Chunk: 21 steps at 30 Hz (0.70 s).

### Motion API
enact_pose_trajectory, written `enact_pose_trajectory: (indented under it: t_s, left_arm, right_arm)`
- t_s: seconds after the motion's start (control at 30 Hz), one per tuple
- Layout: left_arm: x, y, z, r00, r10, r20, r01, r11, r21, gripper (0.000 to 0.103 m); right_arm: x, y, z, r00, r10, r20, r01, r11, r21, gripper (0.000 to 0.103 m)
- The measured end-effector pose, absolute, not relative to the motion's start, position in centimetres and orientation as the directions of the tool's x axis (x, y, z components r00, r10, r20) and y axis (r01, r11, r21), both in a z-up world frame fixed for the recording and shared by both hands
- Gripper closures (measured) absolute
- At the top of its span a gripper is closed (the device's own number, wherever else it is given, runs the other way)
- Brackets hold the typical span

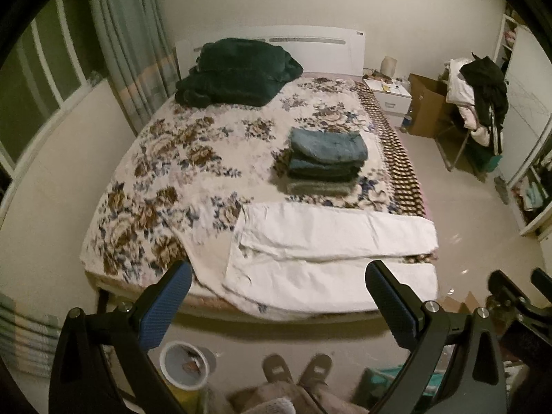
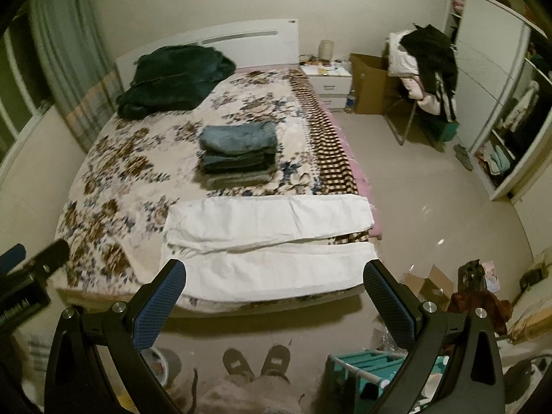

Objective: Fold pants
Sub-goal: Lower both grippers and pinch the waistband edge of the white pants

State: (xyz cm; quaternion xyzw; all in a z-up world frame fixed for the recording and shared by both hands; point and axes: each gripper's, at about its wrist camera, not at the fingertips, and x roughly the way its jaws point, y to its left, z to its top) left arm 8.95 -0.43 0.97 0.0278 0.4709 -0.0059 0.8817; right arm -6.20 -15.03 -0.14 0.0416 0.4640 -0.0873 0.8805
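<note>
**White pants spread on the bed, both grippers released above the foot end**

The white pants (image 1: 331, 241) lie flat across the near end of the bed (image 1: 193, 158), legs side by side and running toward the right edge, where the cuffs reach the bed's corner. Behind them sits a stack of folded clothes (image 1: 326, 162), blue denim on top, and farther back, by the headboard, a dark green blanket (image 1: 234, 76) lies heaped.

The left gripper (image 1: 277, 305) hangs over the floor just short of the bed, its jaws spread wide and holding nothing. The right gripper (image 2: 274, 302) is the same: wide apart, empty, apart from the cloth.

The left wrist view alone shows a round bin (image 1: 184, 362) on the floor by the person's slippers (image 1: 296, 367), and the window at far left. The right wrist view alone shows a teal rack (image 2: 379, 369) at the lower right, the open wardrobe (image 2: 500, 138), and more of the chair piled with clothes (image 2: 427, 69) beside a cardboard box (image 2: 371, 82).
</note>
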Motion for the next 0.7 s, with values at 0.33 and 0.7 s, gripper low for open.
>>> enact_pose_trajectory:
  t_s: [0.33, 0.7]
  left_arm:
    - [19.1, -2.9, -9.3, 0.471, -0.002, -0.882, 0.084, 0.996, 0.043, 0.000]
    - [29.9, -8.4, -20.5, 0.371, 0.079, -0.925, 0.018, 0.996, 0.093, 0.000]
  right_arm:
    - [5.4, -19.4, -10.8, 0.470, -0.191, -0.862, 0.289, 0.956, -0.054, 0.000]
    - [24.3, -27.5, -26.4, 0.362, -0.122, -0.924, 0.233, 0.972, -0.037, 0.000]
